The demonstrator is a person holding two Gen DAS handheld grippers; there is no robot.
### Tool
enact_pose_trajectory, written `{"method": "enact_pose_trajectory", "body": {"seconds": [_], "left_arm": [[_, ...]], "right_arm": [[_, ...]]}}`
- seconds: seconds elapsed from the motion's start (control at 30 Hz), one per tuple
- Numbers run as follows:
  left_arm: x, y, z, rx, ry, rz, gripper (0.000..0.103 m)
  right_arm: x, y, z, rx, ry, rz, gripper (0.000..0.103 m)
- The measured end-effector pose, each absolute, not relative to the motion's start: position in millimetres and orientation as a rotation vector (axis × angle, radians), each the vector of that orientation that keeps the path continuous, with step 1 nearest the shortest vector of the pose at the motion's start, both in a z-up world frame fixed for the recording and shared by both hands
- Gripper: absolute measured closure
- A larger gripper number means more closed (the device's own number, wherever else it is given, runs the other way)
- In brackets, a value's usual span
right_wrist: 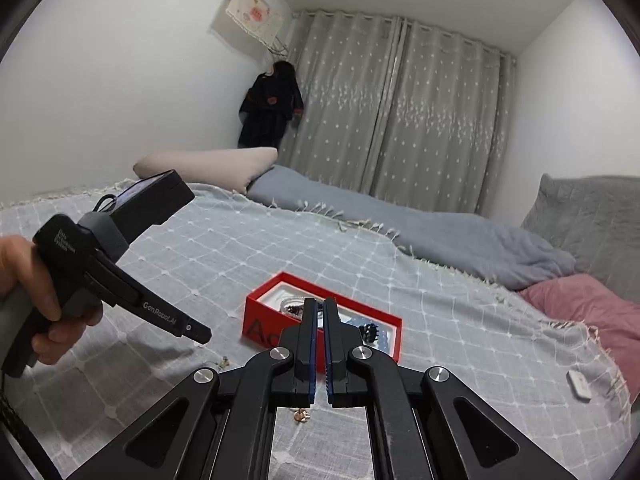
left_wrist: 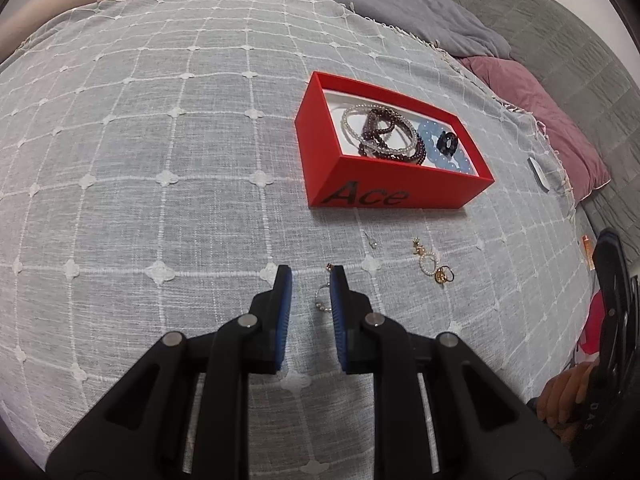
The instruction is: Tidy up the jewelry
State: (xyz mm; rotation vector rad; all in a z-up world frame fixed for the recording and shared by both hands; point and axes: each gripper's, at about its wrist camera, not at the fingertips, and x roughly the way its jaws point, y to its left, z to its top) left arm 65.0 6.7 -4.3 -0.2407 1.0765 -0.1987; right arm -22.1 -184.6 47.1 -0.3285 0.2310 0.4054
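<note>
**Left jaws parted over a small ring; right jaws clenched and empty**

The left gripper (left_wrist: 311,280) points down at the bed, its jaws released, standing slightly apart with a small ring (left_wrist: 321,300) lying on the bedspread (left_wrist: 160,140) between the blue pads; whether the right pad touches it cannot be told. Just beyond lie a thin earring (left_wrist: 371,240) and a cluster of pearl and gold earrings (left_wrist: 434,266). Farther toward the pillow end sits the red box (left_wrist: 320,128), holding bead bracelets (left_wrist: 380,132). The right gripper (right_wrist: 319,308) is raised over the bed facing the box, jaws clenched with nothing between them. A hand (right_wrist: 28,296) grips the left tool's handle. A pink pillow (right_wrist: 592,304) lies at the bed's right edge.
</note>
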Motion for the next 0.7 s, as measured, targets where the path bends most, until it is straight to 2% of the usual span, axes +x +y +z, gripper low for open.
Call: {"method": "enact_pose_trajectory", "body": {"seconds": [0.23,0.63,0.7], "left_arm": [[66.4,11.9,-7.0,-0.252,1.083,-0.19,0.082],[67.8,4.6,-7.9,-0.233,1.08,-0.195,0.082],[66.5,2.8,-6.9,-0.224,1.076,-0.192,0.082]], "right_arm": [[-25.9,-176.1,42.1,-0.376,0.185,0.406,0.101],[-26.7,-176.9,37.7,-0.372,0.22,0.422,0.101],[-22.4,-181.4,39.3,-0.322,0.254,0.462,0.103]]}}
